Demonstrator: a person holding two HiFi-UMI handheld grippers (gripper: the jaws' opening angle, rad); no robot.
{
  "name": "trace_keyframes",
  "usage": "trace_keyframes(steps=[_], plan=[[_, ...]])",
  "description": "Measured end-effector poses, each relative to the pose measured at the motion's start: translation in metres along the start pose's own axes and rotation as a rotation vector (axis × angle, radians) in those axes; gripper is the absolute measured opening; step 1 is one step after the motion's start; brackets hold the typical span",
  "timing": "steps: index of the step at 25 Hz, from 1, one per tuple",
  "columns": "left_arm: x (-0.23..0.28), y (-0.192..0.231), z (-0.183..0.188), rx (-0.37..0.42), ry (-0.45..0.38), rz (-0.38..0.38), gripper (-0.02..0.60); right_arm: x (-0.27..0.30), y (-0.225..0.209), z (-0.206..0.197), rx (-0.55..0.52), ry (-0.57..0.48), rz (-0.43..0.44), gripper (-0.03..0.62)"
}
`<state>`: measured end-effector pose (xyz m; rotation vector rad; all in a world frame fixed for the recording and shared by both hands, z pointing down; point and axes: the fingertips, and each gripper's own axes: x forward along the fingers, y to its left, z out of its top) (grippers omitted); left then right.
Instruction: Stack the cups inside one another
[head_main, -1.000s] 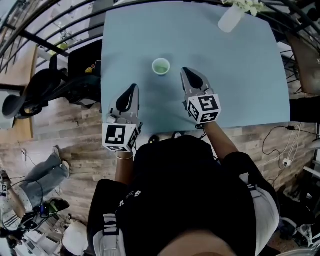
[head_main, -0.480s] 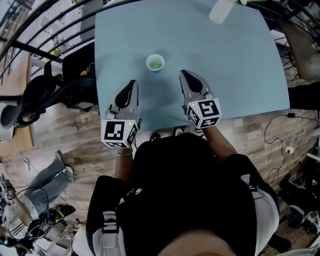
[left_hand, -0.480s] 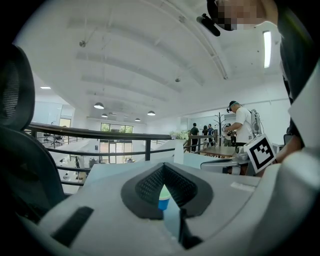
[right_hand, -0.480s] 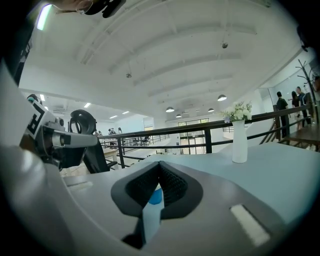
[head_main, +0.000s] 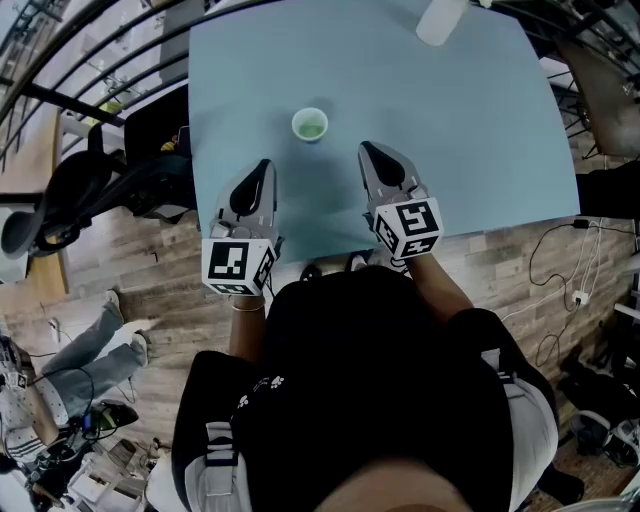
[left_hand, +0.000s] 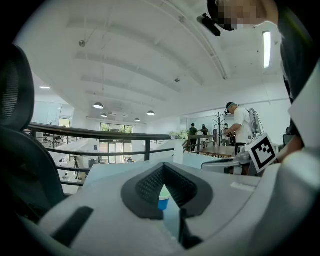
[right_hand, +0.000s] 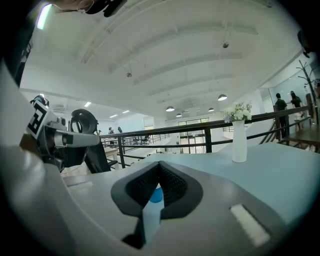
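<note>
Your left gripper (head_main: 262, 168) and right gripper (head_main: 367, 150) both sit closed and empty, lone cup (head_main: 310, 125) ahead between them, untouched; stacking looks finished, so next needs no grasp.

The head camera is looking steeply down; cameras on the left tongs (head_main: 263, 167) and right tongs (head_main: 367, 150) are skimming the desk (head_main: 480, 150), sharing the cup (head_main: 310, 125).

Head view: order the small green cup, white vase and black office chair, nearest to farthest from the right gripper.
1. Small green cup, up-left of the right gripper.
2. White vase, far end of the table.
3. Black office chair, off to the left.
</note>
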<state>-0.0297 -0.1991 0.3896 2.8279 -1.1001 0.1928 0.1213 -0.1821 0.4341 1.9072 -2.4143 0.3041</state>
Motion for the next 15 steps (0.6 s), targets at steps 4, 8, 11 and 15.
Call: trace_keyframes(steps=[4, 8, 11, 15], plan=[[0.0005, 0.0001, -0.0001, 0.001, 0.002, -0.001, -0.009, 0.0005, -0.0008, 0.0006, 0.002, 0.001, -0.001, 0.008], [-0.0006, -0.0009, -0.0009, 0.002, 0.003, 0.0, -0.009, -0.0009, -0.0007, 0.001, 0.002, -0.001, 0.001, 0.009], [-0.001, -0.0019, -0.0023, 0.005, 0.007, 0.0, -0.009, -0.0015, -0.0003, 0.0011, 0.002, -0.004, 0.005, 0.009], [0.0024, -0.0077, 0.0054, 0.011, -0.001, 0.002, -0.009, -0.0045, -0.0043, 0.0046, 0.003, -0.005, 0.01, 0.009]])
